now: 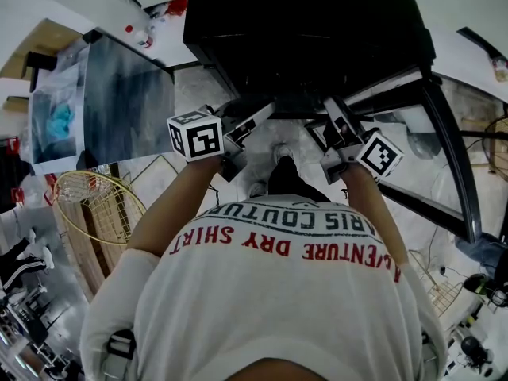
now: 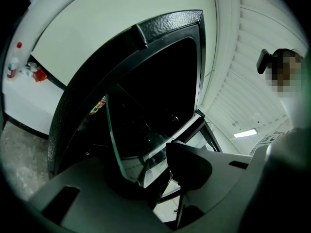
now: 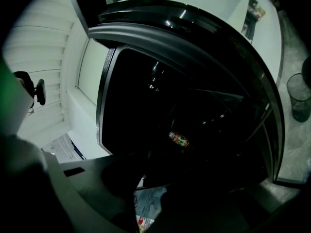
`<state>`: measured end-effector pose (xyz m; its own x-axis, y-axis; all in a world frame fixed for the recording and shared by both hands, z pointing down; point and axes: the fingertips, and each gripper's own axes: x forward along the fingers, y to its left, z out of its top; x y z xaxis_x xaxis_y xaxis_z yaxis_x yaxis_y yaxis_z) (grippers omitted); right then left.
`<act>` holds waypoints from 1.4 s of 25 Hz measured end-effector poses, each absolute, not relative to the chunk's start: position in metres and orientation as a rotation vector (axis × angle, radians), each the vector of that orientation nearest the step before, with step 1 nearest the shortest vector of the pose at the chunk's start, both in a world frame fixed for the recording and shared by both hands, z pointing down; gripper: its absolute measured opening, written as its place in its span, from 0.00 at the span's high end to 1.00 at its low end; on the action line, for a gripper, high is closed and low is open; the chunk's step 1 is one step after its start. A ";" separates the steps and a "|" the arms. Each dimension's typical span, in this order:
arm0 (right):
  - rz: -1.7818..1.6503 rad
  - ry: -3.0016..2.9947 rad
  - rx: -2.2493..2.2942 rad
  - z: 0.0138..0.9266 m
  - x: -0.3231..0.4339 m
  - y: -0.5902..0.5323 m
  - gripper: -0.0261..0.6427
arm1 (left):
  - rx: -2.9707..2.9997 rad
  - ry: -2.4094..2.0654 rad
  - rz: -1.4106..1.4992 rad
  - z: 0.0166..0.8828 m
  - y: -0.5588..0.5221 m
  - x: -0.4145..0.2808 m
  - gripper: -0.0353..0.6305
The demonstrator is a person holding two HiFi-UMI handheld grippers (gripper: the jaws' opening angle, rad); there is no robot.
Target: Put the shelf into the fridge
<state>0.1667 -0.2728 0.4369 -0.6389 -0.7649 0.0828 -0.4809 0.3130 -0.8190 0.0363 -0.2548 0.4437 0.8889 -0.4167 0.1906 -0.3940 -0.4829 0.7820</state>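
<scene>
The shelf (image 2: 127,149) is a clear glass pane with a green-tinted edge, seen in the left gripper view reaching up into the black fridge (image 2: 160,81). It sits between the jaws of my left gripper (image 2: 155,174), which are closed on its near corner. In the head view my left gripper (image 1: 262,116) and right gripper (image 1: 332,117) are held side by side at the fridge (image 1: 309,22) mouth. The right gripper view is very dark. Its jaws (image 3: 146,178) point into the fridge interior (image 3: 194,106), and I cannot make out their grip.
The fridge door (image 1: 452,157) hangs open on the right. A small bottle (image 3: 179,139) lies inside the fridge. A yellow wire basket (image 1: 99,205) is on the floor at the left, below a grey cabinet (image 1: 127,109). A round bin (image 3: 299,96) stands to the right.
</scene>
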 end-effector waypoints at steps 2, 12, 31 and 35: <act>-1.242 2.257 -1.127 0.438 0.167 -0.276 0.82 | 2.134 -0.588 -0.028 0.444 -0.258 0.036 0.74; -1.230 2.248 -1.146 0.438 0.168 -0.282 0.83 | 2.215 -0.642 0.032 0.446 -0.264 0.034 0.66; -1.211 2.250 -1.142 0.435 0.166 -0.281 0.82 | 2.094 -0.652 -0.102 0.452 -0.237 0.032 0.63; -1.215 2.248 -1.143 0.436 0.165 -0.281 0.82 | 2.099 -0.601 -0.088 0.453 -0.230 0.049 0.66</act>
<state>0.1649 -0.2812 0.4358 -0.6183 -0.7824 0.0748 -0.4912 0.3104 -0.8139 0.0493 -0.2304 0.4530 0.8781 -0.4495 0.1639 -0.3839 -0.4575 0.8021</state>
